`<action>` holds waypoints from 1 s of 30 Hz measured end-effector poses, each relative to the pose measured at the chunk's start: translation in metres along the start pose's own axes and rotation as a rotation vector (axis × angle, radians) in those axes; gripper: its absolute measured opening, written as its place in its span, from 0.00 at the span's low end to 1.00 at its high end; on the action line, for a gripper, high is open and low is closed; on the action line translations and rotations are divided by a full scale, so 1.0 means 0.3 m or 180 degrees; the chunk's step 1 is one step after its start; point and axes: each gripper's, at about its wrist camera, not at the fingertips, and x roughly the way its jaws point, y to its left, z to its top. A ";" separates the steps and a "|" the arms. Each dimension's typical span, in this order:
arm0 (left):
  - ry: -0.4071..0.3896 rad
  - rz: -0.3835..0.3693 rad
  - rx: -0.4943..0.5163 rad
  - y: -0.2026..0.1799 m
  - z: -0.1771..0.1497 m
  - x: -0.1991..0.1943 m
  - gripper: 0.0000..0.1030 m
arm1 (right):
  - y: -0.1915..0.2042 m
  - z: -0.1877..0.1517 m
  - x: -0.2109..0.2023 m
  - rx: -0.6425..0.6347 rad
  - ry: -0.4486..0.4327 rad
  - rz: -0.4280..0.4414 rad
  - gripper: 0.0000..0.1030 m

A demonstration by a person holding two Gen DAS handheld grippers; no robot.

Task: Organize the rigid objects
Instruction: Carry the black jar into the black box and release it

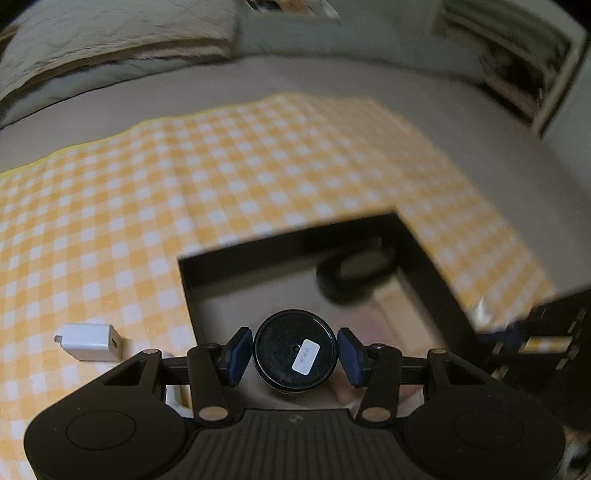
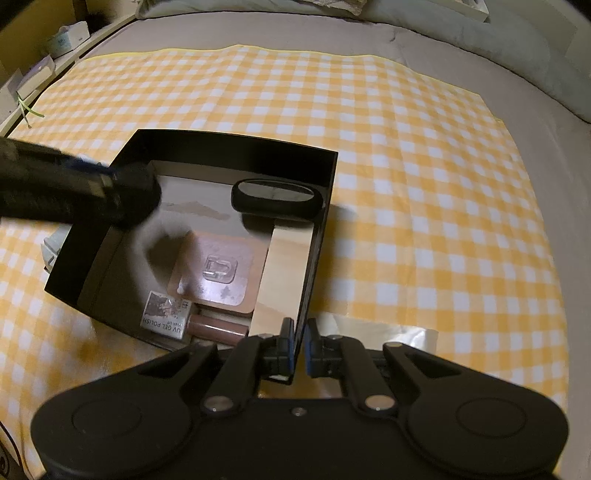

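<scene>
My left gripper (image 1: 295, 350) is shut on a round black jar (image 1: 291, 334) with a white sticker on its top. It holds the jar above the near left part of an open black box (image 1: 192, 295). In the right wrist view the left gripper is a blurred dark shape (image 2: 74, 188) over the box's left wall. My right gripper (image 2: 300, 350) is shut on the near right wall of the box (image 2: 317, 240). Inside lie a black oval case (image 2: 277, 199), a clear hook on a pink card (image 2: 218, 273), a UV gel polish carton (image 2: 166, 314) and a brown tube (image 2: 218, 326).
The box sits on a yellow-and-white checked cloth (image 2: 424, 184) spread over a grey bed. A white charger plug (image 1: 92, 341) lies on the cloth left of the box. Small boxes (image 2: 66, 37) line a ledge at the far left. A pillow (image 1: 110, 33) lies beyond the cloth.
</scene>
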 end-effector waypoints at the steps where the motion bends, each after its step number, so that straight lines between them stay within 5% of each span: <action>1: 0.0062 0.0030 0.0080 -0.010 -0.010 0.013 0.50 | -0.001 0.000 0.000 -0.0003 0.0001 0.0008 0.06; 11: 0.0369 0.0258 0.0659 -0.066 -0.089 0.081 0.50 | 0.001 0.002 0.000 -0.0014 0.0020 0.0019 0.06; 30: 0.0298 0.0027 0.0608 -0.102 -0.101 0.012 0.73 | 0.008 0.005 0.013 -0.0013 0.0062 -0.0007 0.06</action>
